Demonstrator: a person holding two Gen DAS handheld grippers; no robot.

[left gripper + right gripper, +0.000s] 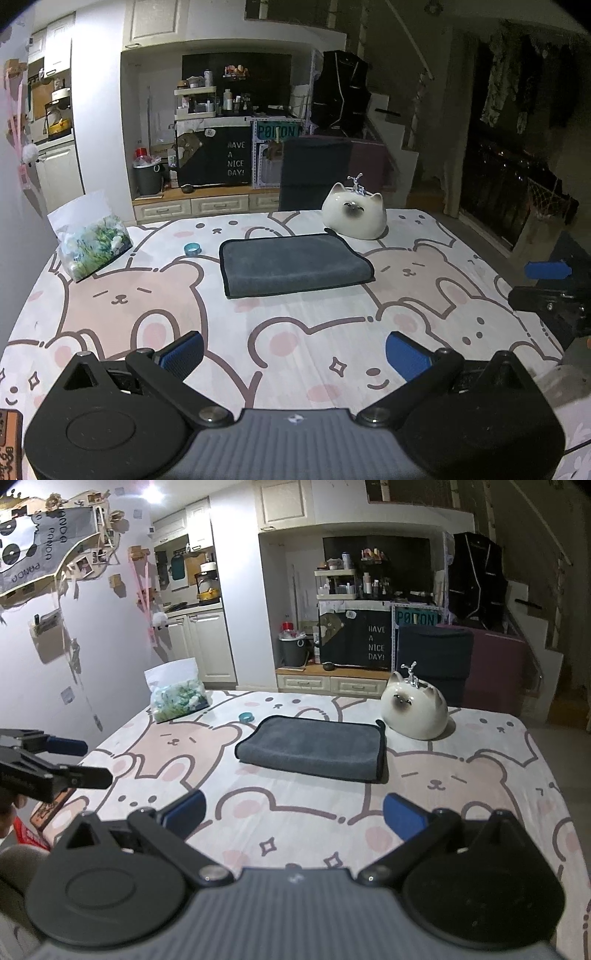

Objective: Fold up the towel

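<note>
A dark grey towel (pixel 293 264) lies folded into a flat rectangle on the bear-print tablecloth (pixel 295 332), near the far middle of the table. It also shows in the right wrist view (pixel 314 747). My left gripper (pixel 293 356) is open and empty, held over the near edge, well short of the towel. My right gripper (pixel 293 814) is open and empty too, near the front edge. The right gripper shows at the right edge of the left wrist view (pixel 546 284). The left gripper shows at the left edge of the right wrist view (pixel 74 760).
A white ceramic cat figure (pixel 354 216) stands just behind the towel's right corner. A clear bag of green and white bits (pixel 92 243) sits at the far left. A small teal ring (pixel 192 249) lies left of the towel. A dark chair (pixel 314 173) stands beyond the table.
</note>
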